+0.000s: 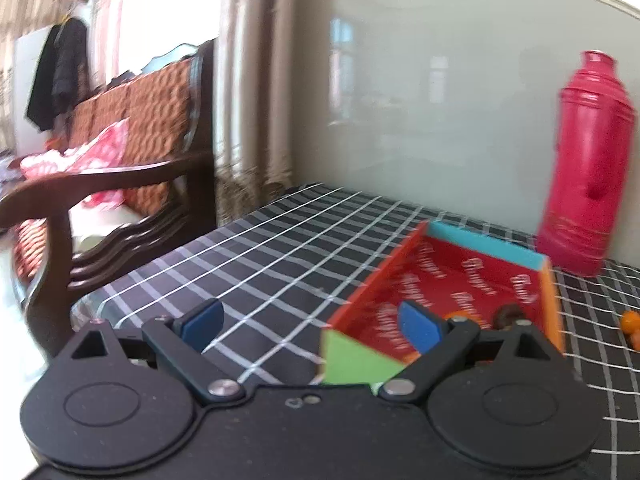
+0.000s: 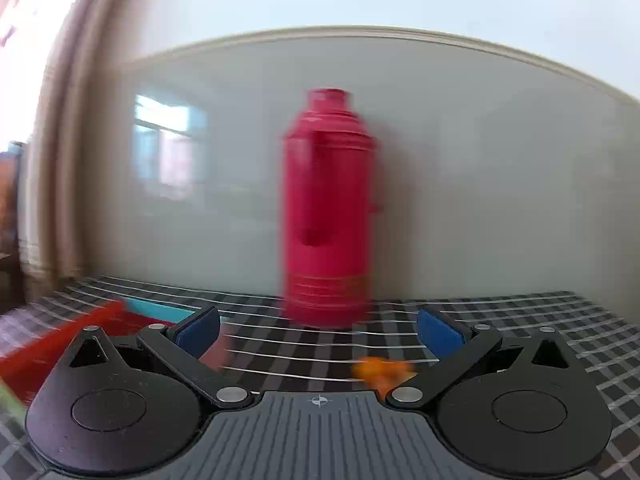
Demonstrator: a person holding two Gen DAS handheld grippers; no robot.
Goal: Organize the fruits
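Note:
A shallow red box (image 1: 448, 280) with orange, teal and green walls sits on the black checked tablecloth (image 1: 256, 248). A small dark fruit (image 1: 508, 314) and an orange one (image 1: 460, 315) lie inside it near the right wall. Small orange fruits (image 1: 631, 322) lie on the cloth right of the box. My left gripper (image 1: 310, 326) is open and empty, its right finger over the box's near corner. In the right wrist view, my right gripper (image 2: 318, 330) is open and empty, with blurred orange fruits (image 2: 382, 370) on the cloth just inside its right finger. The box (image 2: 80, 328) shows at the left.
A tall pink thermos flask (image 1: 584, 164) stands at the back of the table against the pale wall; it also shows in the right wrist view (image 2: 328, 216). A wooden sofa (image 1: 120, 184) with patterned cushions stands left of the table, beside curtains (image 1: 256, 80).

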